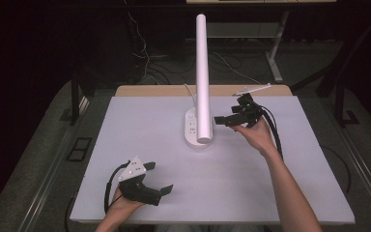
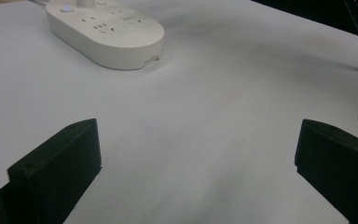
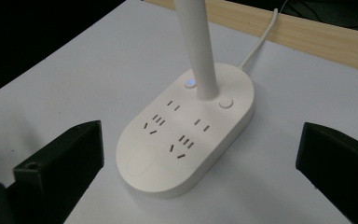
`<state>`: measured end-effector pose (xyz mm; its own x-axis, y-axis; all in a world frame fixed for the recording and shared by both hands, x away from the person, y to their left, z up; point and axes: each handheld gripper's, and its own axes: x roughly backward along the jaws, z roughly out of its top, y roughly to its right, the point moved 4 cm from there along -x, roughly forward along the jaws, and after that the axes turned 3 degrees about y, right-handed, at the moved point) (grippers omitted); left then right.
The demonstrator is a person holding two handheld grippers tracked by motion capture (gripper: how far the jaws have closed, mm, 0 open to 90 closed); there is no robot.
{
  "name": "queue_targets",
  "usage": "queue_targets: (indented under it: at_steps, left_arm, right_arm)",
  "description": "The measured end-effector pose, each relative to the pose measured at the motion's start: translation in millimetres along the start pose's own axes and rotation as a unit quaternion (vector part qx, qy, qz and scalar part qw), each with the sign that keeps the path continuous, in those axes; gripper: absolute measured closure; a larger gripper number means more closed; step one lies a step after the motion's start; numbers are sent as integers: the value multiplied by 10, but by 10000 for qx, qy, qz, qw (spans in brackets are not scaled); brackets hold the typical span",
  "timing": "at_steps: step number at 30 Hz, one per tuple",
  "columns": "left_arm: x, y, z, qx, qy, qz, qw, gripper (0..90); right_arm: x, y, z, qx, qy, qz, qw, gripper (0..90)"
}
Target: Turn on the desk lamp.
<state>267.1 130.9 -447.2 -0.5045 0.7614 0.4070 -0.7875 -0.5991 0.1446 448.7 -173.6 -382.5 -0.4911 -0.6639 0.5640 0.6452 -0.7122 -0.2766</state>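
both jaws are held wide and empty; the lamp base [image 3: 186, 135] could be shoved if the right gripper [image 1: 228, 119] is swung in.

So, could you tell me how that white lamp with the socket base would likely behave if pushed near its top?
The lamp would probably tip, its tall thin stem rising from a small base. The smooth base may slide, and its cord could tug.

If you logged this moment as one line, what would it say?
left gripper: open, low over table | right gripper: open, beside lamp base | white lamp: upright, untouched
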Motion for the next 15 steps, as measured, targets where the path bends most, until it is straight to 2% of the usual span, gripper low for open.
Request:
queue_targets:
  at_steps: [12,15]
  left_arm:
    - [8,-1,6,-24,33,-3,10000,0]
    - [11,-2,6,-24,34,5,10000,0]
  right_arm:
    - [-256,141,88,-251,37,-9,9997,5]
    - [-312,162,110,-268,67,-109,9996,5]
